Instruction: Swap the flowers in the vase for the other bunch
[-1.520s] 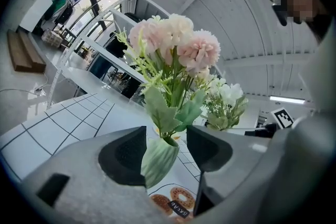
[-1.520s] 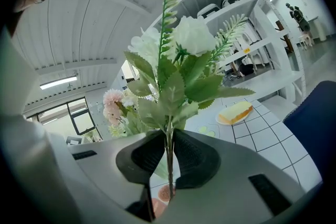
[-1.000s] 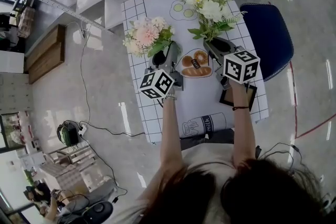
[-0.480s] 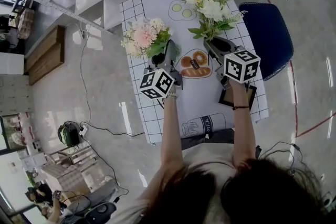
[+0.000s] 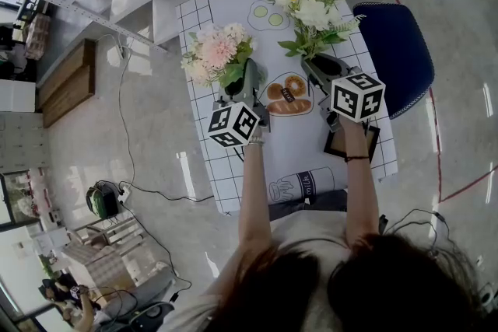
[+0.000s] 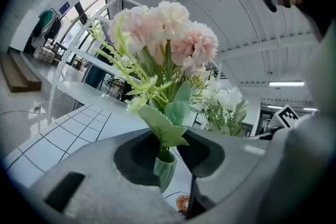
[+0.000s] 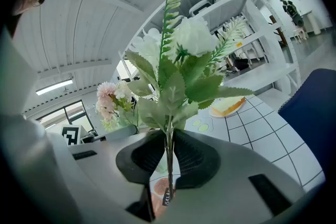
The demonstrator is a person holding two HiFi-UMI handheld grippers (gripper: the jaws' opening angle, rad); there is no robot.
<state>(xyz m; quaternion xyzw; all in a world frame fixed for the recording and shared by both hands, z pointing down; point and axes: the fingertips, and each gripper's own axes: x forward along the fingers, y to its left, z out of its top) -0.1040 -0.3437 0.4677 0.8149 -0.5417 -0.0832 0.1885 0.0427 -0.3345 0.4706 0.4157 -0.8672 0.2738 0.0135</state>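
Head view shows a person at a table (image 5: 299, 148) with a checked cloth, one gripper in each hand, both near the frame's centre. The left gripper (image 5: 249, 79) sits at the base of the pink bunch (image 5: 215, 50), left of centre. Left gripper view shows a small green vase (image 6: 164, 171) between its jaws, with the pink stems rising from it. The jaws have just been closing, and the pads appear to touch the vase on both sides. The right gripper (image 5: 321, 68), right of centre, pinches the thin stems (image 7: 168, 165) of the white bunch (image 5: 310, 8) between pressed pads. It holds that bunch upright and apart from the vase.

Step in hand, as judged: securing the vase while the pink bunch is in it. The next move calls for drawing the pink stems straight up out of the vase. Both grippers are occupied, so one load probably needs setting down first.
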